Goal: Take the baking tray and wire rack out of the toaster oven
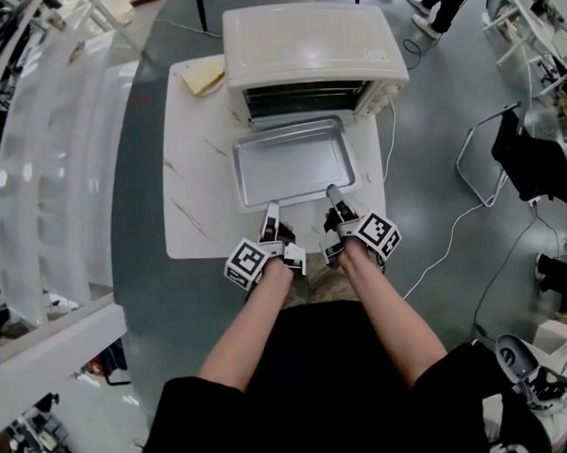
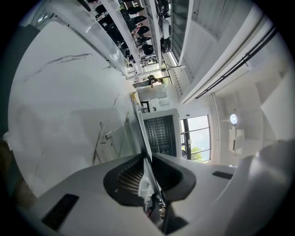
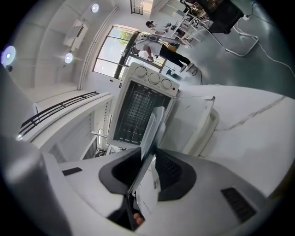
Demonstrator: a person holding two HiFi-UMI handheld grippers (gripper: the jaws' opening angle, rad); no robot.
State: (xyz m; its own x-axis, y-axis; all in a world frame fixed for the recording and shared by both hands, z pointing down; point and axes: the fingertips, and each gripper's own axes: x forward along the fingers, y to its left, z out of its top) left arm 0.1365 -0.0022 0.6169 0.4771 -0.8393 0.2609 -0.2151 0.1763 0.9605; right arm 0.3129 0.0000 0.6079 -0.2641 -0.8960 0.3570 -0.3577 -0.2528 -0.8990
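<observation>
A silver baking tray [image 1: 292, 162] hangs level in front of the white toaster oven [image 1: 308, 46], fully outside its open mouth. My left gripper [image 1: 271, 210] is shut on the tray's near rim at the left, and my right gripper [image 1: 333, 192] is shut on the same rim at the right. In the left gripper view the tray [image 2: 140, 129] runs edge-on between the left gripper [image 2: 146, 159] pads. The right gripper view shows the tray [image 3: 150, 133] clamped in the right gripper [image 3: 150, 159]. The wire rack [image 1: 301, 100] sits inside the oven [image 3: 143, 108].
The oven stands at the back of a white marble-look table [image 1: 197, 178]. Its dropped door [image 3: 205, 126] lies under the tray. A yellow cloth [image 1: 202, 77] lies at the table's back left. A white cable [image 1: 444, 242] trails on the floor at the right, near a chair [image 1: 506, 155].
</observation>
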